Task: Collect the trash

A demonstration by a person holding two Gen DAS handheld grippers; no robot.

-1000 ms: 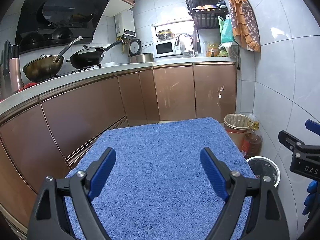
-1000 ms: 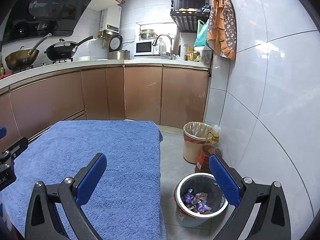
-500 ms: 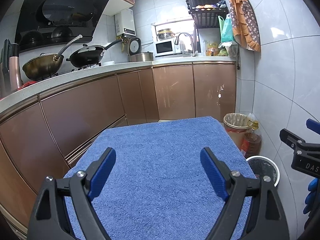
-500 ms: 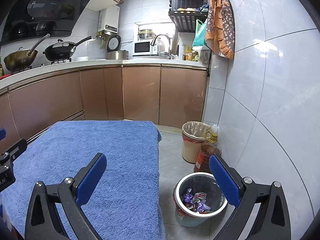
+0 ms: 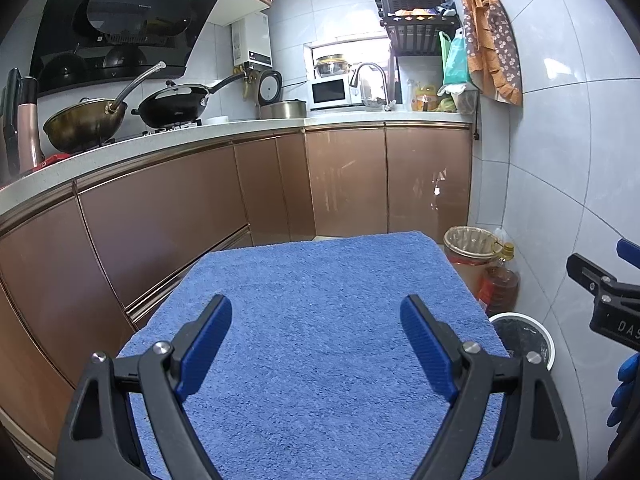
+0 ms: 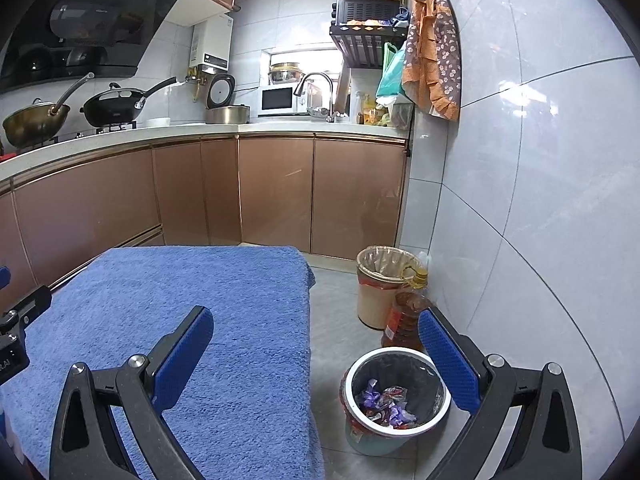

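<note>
A small white-rimmed trash bin stands on the floor right of the table, with crumpled purple and red wrappers inside. Its rim peeks past the table edge in the left wrist view. A blue towel covers the table, and I see no trash on it. My left gripper hovers open above the towel, nothing between its blue pads. My right gripper is open too, straddling the table's right edge, its right finger above the bin. The right gripper's body shows at the left wrist view's right edge.
A taller lined bin and an oil bottle stand by the tiled wall. Brown cabinets and a counter with two woks run along the left and back. A blue glove shows at right.
Both views have risen and tipped very slightly, so the bin sits a touch lower in the right wrist frame. Jaws stay open and nothing else has moved.
</note>
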